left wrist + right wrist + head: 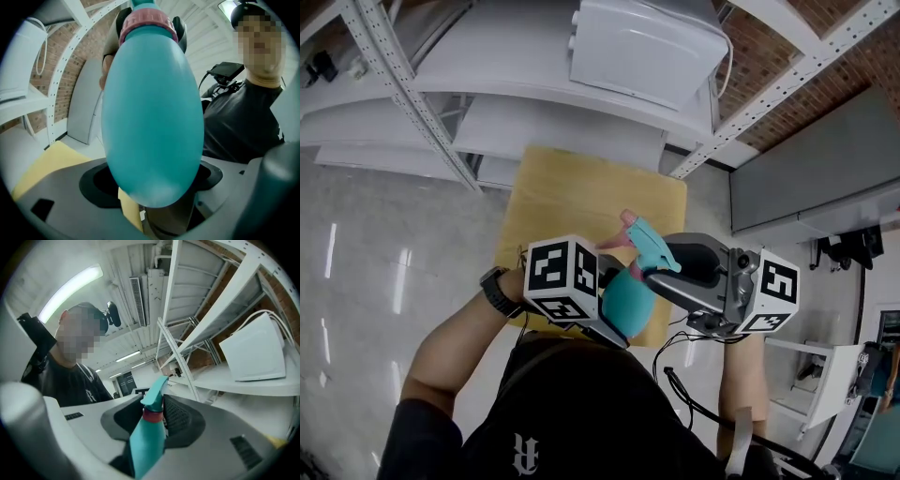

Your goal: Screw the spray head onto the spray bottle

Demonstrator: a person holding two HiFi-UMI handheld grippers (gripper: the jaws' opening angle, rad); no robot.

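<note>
Spray head [649, 246] sits on the spray bottle [626, 302] mid-frame. Left gripper [154, 187] clamps its body, right gripper [157, 420] pinches the collar [148, 26]; tightening probably remains.

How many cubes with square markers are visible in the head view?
2. One cube is on the left gripper, left of the spray bottle; the other cube on the right gripper, right of it.

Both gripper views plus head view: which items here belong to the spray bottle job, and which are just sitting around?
In the job:
spray bottle, held by the left gripper
spray head, gripped at its pink collar by the right gripper

Lying about:
yellow table
white shelving
white box on a shelf
</note>
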